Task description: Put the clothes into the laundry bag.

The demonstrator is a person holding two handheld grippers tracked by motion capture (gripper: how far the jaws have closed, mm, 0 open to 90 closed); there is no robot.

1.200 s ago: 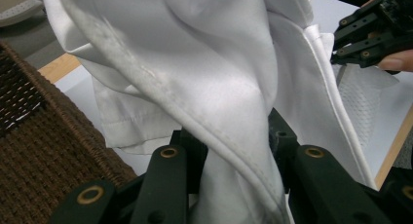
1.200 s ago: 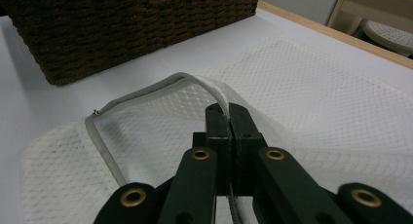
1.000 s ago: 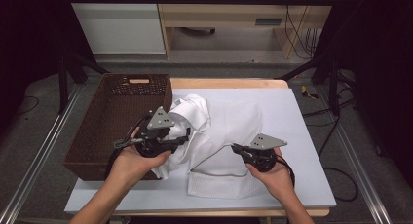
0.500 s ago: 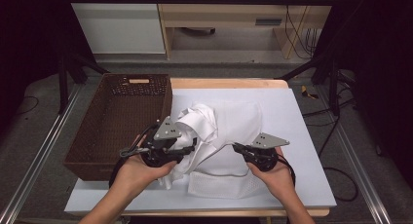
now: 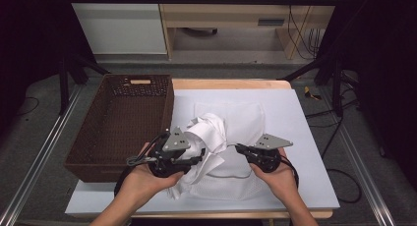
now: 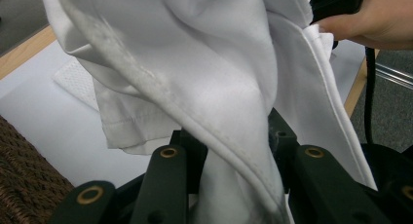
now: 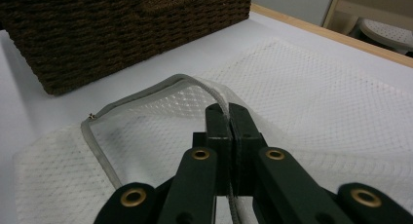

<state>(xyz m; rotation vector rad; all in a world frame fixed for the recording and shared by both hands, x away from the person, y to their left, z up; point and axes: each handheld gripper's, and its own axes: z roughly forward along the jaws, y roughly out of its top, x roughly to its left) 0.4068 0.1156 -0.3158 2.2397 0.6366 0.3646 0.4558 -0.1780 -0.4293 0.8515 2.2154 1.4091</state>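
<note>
A crumpled white garment is bunched over the near left part of a white mesh laundry bag that lies flat on the table. My left gripper is shut on the garment; in the left gripper view the cloth drapes up from between the jaws of the left gripper. My right gripper is shut on the bag's grey zipper edge, and in the right gripper view the right gripper pinches that edge and lifts it slightly off the mesh.
A dark brown wicker basket stands at the table's left, close to my left hand; its wall shows beyond the bag. The white table cover ends at a wooden edge at the back. The other hand is just past the garment.
My left gripper has carried the garment to the right and nearer, away from the basket and over the bag's near left corner. The right gripper has stayed put on the zipper edge.
</note>
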